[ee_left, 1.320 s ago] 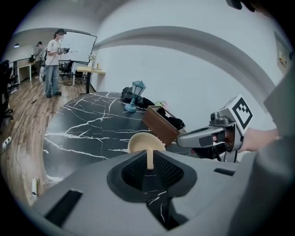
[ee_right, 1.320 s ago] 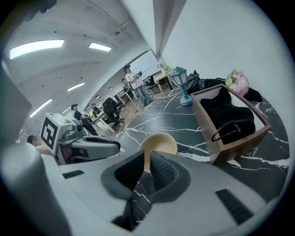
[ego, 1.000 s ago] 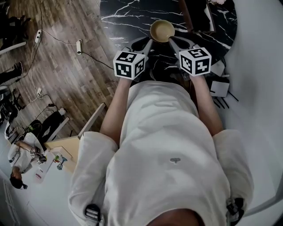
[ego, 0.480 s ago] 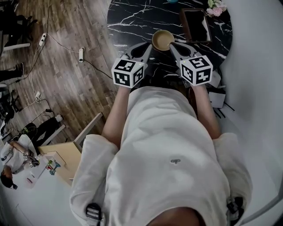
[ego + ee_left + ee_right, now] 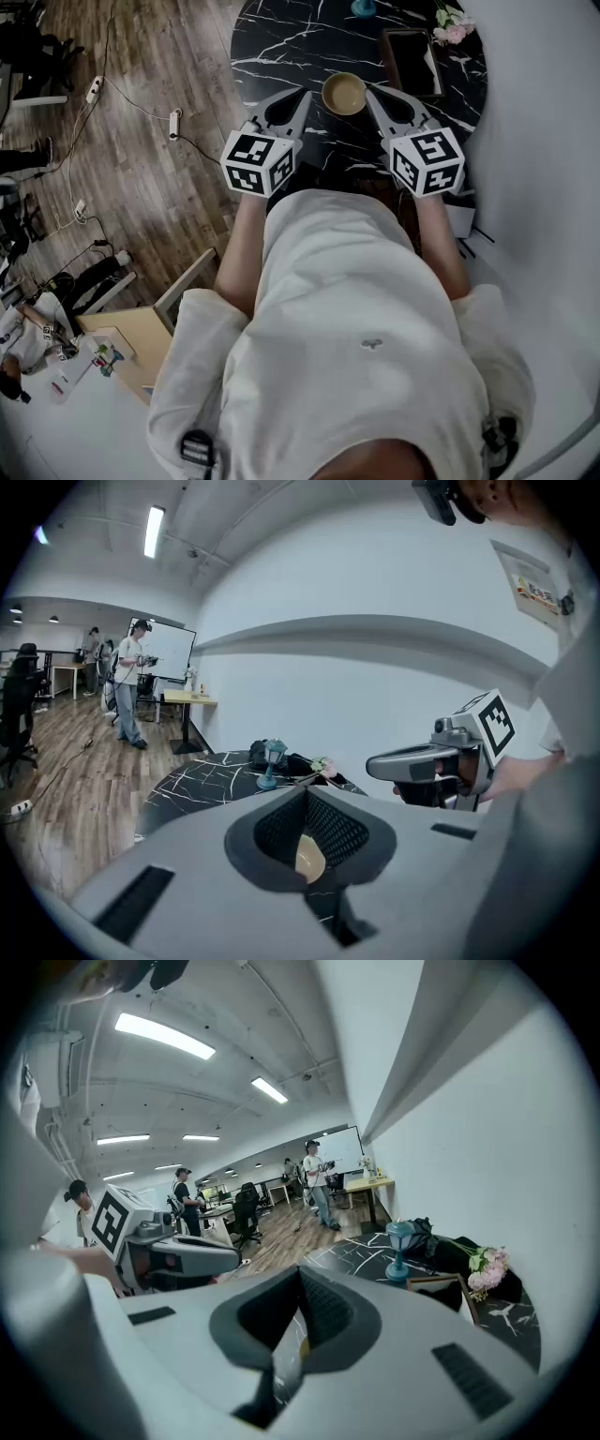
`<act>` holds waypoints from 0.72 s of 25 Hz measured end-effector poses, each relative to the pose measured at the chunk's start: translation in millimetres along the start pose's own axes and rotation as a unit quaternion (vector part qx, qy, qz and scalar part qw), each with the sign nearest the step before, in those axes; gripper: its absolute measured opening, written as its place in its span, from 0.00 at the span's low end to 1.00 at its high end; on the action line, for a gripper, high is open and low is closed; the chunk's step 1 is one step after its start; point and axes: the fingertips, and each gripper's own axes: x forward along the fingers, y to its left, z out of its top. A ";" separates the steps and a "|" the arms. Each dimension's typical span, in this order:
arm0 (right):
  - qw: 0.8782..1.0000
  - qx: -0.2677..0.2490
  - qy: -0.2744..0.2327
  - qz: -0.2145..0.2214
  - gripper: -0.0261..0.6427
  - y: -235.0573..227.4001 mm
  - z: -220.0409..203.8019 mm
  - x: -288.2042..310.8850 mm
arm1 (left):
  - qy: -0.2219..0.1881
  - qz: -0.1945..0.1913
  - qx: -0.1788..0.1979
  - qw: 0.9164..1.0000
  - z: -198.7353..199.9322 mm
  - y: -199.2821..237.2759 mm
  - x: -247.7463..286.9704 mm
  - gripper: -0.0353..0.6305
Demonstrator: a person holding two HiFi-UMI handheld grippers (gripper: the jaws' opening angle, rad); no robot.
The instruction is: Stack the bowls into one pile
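Note:
A tan bowl (image 5: 344, 93) sits near the front edge of the round black marble table (image 5: 281, 42); I cannot tell whether others are nested in it. My left gripper (image 5: 306, 94) hangs just left of the bowl, apart from it. Its jaws have just been closing and are shut with nothing between them. My right gripper (image 5: 368, 92) is just right of the bowl, shut and empty too. In the left gripper view the bowl (image 5: 309, 857) shows below the shut left gripper (image 5: 306, 791). The right gripper (image 5: 300, 1274) hides most of the table in its own view.
At the back of the table lie a dark framed panel (image 5: 410, 58), pink flowers (image 5: 448, 23) and a small blue lamp (image 5: 362, 7). A power strip with cables (image 5: 173, 122) lies on the wood floor to the left. People stand far off in the office.
Both grippers have lifted away from the bowl's sides, and the bowl stays on the table. The left jaws have closed.

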 end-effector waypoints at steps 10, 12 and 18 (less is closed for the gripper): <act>0.998 -0.040 -0.053 -0.005 0.04 14.4 34.2 -26.2 | -0.034 -0.006 0.016 0.999 27.4 -14.7 -19.5 0.06; 0.997 -0.055 -0.057 -0.012 0.04 15.4 37.1 -28.3 | -0.036 -0.007 0.017 0.999 28.3 -16.2 -21.3 0.06; 0.996 -0.074 -0.056 -0.014 0.04 17.9 39.2 -31.8 | -0.042 -0.004 0.022 0.999 32.6 -19.7 -22.3 0.06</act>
